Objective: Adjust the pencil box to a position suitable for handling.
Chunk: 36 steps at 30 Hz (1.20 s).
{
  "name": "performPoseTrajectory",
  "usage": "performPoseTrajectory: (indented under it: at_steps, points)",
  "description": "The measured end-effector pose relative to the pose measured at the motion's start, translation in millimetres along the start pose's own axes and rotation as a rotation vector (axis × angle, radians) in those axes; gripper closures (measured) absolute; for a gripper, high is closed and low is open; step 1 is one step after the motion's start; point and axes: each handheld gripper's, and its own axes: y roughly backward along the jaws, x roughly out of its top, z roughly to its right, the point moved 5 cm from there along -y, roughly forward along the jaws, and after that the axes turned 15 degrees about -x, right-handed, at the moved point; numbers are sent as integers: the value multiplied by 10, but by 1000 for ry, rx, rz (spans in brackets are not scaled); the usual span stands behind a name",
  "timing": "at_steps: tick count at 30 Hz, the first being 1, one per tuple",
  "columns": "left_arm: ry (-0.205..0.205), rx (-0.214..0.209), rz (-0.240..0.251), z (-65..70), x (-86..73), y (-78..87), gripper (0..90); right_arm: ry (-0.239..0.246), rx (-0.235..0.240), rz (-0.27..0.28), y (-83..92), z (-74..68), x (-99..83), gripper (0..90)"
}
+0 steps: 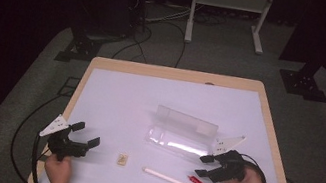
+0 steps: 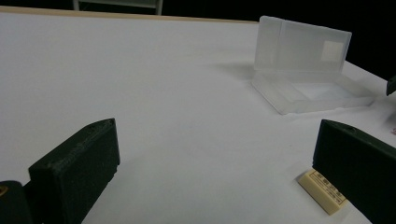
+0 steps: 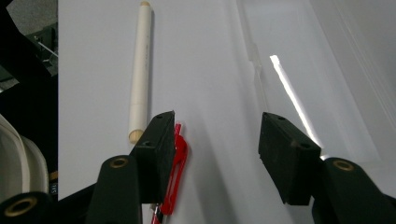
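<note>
1. While the right gripper [image 3: 212,140] stands released, the red pen [image 3: 176,172] lies just outside its left jaw; shift until both jaws straddle it.
2. Left gripper [image 1: 84,138], also released, probably just waits beside the eraser [image 2: 323,191].

Overhead light washes the white-topped wooden bench [image 1: 111,113] bright while its surroundings sink into darkness. A glare streak crosses the clear plastic case [image 3: 299,70]; near black tool jaws blur softly.
</note>
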Motion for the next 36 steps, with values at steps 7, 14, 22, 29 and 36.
performPoseTrajectory:
  at_steps: [7, 14, 22, 29, 36]
  points:
    - [6, 3, 1, -6, 0, -1, 1, -2, 1, 9, 31, -4, -62, 452]
    - [5, 3, -1, -3, 0, 1, 1, -28, 0, 5, 39, -37, -137, 452]
    - [16, 9, 4, -13, 2, 3, 1, -60, -1, 2, 79, -54, -245, 463]
    - [15, 8, 4, -12, 2, 3, 1, -56, 1, -2, 125, -134, -318, 510]
    - [18, 13, 2, -22, 3, 3, 1, -33, 0, -5, 145, -237, -379, 582]
